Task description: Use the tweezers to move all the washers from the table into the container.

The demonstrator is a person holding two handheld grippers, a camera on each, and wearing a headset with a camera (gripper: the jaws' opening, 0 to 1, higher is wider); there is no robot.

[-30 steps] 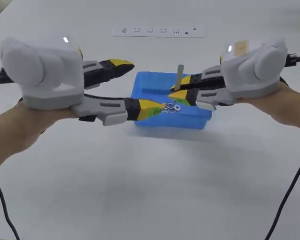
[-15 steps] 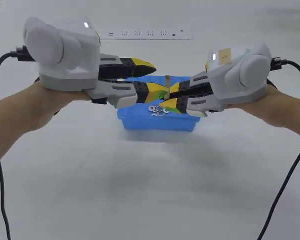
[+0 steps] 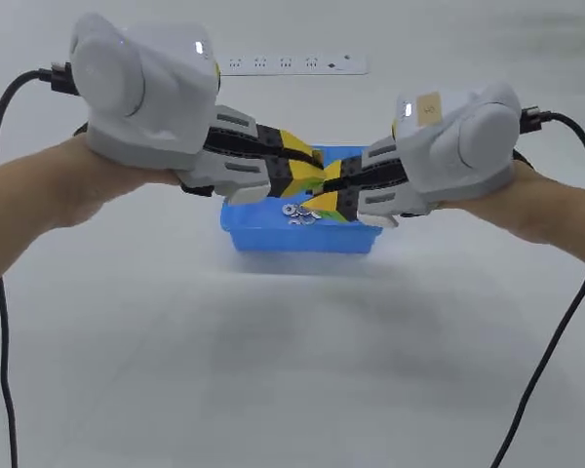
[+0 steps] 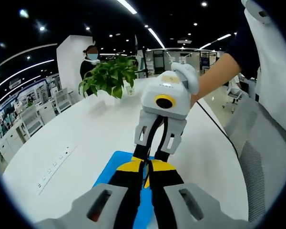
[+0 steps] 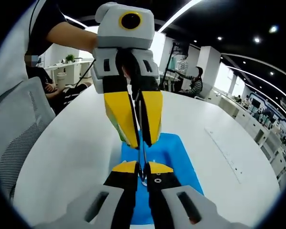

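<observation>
Tweezers pinched in right gripper (over container); washers just below.

Tweezers mostly hidden between both tongs, far half of the container behind them, washers too small for a count.

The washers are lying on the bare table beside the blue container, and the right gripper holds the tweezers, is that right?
Not quite. The head view shows the washers inside the blue container, not on the table beside it. The rest holds: in the right gripper view the right gripper is shut on the tweezers.
</observation>
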